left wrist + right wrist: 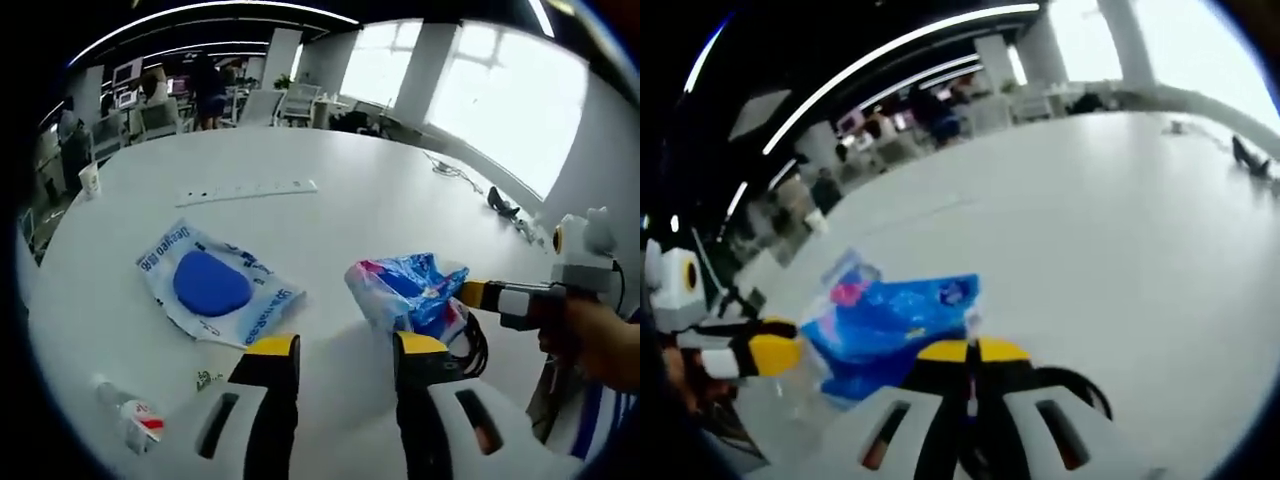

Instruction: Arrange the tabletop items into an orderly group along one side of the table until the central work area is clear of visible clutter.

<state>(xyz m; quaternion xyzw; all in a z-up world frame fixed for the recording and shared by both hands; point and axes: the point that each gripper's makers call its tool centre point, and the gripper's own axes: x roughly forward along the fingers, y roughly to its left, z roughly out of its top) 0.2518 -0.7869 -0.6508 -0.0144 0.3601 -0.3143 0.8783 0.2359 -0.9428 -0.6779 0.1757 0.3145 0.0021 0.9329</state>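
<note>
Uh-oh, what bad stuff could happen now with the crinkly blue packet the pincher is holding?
The right gripper seems to pinch only the edge of the blue tissue packet, so the soft wrapper might slip out or tear.

A black cable lies right beside the packet; dragging could snag it.

The left gripper is open close to the packet, so the two grippers could bump. The small bottle near the table edge might get knocked off.

A white counter (pixel 400 200) carries a blue pad in a clear wrapper with blue lettering (pixel 215 283), a blue, pink and white packet (pixel 410 290), a white power strip (pixel 247 190) and a red-labelled clear bottle (pixel 128 412); each hand-held gripper has yellow-tipped black jaws.
</note>
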